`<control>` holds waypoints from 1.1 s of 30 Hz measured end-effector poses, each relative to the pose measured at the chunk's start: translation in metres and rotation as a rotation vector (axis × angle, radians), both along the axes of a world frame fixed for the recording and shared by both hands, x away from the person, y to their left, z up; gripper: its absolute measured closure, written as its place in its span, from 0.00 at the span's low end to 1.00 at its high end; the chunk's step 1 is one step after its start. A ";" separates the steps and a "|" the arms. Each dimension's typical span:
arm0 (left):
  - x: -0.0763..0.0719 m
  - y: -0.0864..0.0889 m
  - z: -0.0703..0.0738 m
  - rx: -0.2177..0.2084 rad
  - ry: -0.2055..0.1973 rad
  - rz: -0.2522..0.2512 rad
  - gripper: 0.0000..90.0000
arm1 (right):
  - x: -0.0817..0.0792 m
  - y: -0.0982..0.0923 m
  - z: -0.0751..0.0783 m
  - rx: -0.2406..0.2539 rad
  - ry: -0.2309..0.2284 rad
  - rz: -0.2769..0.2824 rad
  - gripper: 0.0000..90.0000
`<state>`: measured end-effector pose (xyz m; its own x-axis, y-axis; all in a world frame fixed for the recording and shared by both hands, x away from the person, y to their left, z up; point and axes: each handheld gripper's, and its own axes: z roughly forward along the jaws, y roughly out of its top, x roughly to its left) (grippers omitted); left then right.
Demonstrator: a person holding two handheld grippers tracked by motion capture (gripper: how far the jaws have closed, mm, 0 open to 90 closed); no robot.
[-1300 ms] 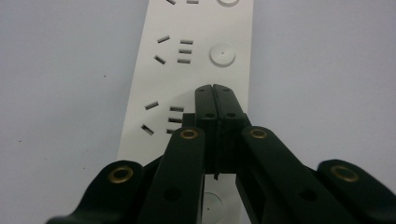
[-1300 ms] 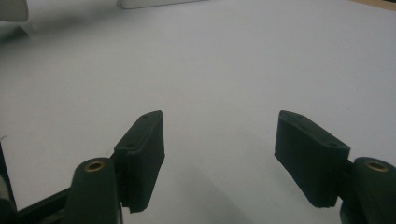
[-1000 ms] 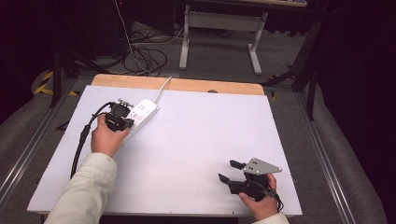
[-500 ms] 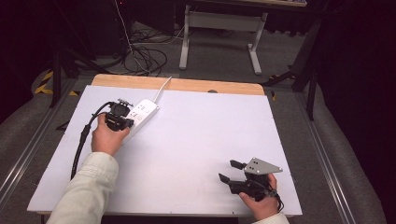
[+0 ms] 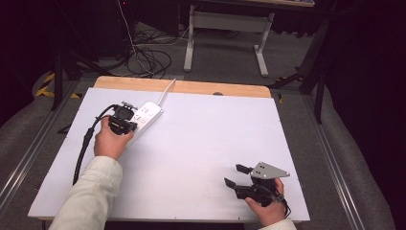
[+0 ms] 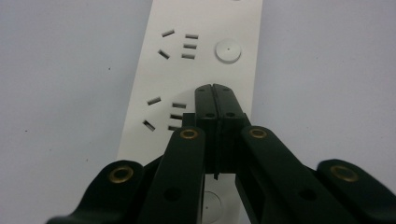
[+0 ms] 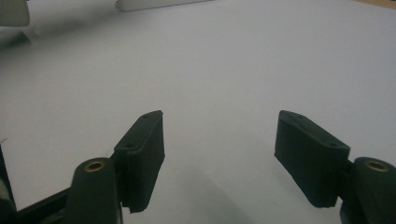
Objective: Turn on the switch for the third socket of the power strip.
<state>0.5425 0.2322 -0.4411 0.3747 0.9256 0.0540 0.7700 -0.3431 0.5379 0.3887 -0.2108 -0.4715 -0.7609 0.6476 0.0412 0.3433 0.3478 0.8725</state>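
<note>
A white power strip [image 5: 146, 115] lies at the far left of the white table, its cord running off the back edge. My left gripper [image 5: 125, 109] hangs over the strip's near end with its jaws shut together and nothing between them. In the left gripper view the shut tips [image 6: 215, 89] sit just above the power strip [image 6: 201, 56], beside a socket and below a round button [image 6: 228, 50]. My right gripper [image 5: 236, 175] rests near the front right edge with its jaws open on bare table; its tips [image 7: 219, 133] hold nothing.
The white table board [image 5: 206, 139] has a wooden strip [image 5: 191, 87] along its back edge. A black cable [image 5: 86, 143] trails from the left gripper along the sleeve. Beyond the table stand a metal frame [image 5: 225, 33] and floor cables [image 5: 148, 52].
</note>
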 end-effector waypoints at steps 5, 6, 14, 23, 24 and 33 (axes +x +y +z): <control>0.000 0.000 0.000 -0.002 0.004 0.006 1.00 | 0.000 0.000 0.000 0.001 -0.001 0.000 0.38; 0.000 -0.003 0.000 0.020 0.003 0.004 1.00 | 0.000 0.000 0.000 0.001 -0.001 0.000 0.38; 0.003 -0.003 0.000 0.017 0.013 0.002 1.00 | -0.001 -0.001 0.000 0.003 -0.002 0.000 0.38; 0.002 -0.001 0.004 -0.007 -0.006 0.007 1.00 | 0.000 -0.002 0.000 0.008 -0.005 -0.004 0.38; 0.002 0.000 0.006 -0.031 -0.006 0.008 1.00 | 0.000 -0.002 0.000 0.008 -0.004 -0.004 0.38; -0.015 0.010 0.032 -0.128 -0.065 -0.017 0.98 | -0.001 -0.002 0.001 0.007 -0.006 -0.007 0.38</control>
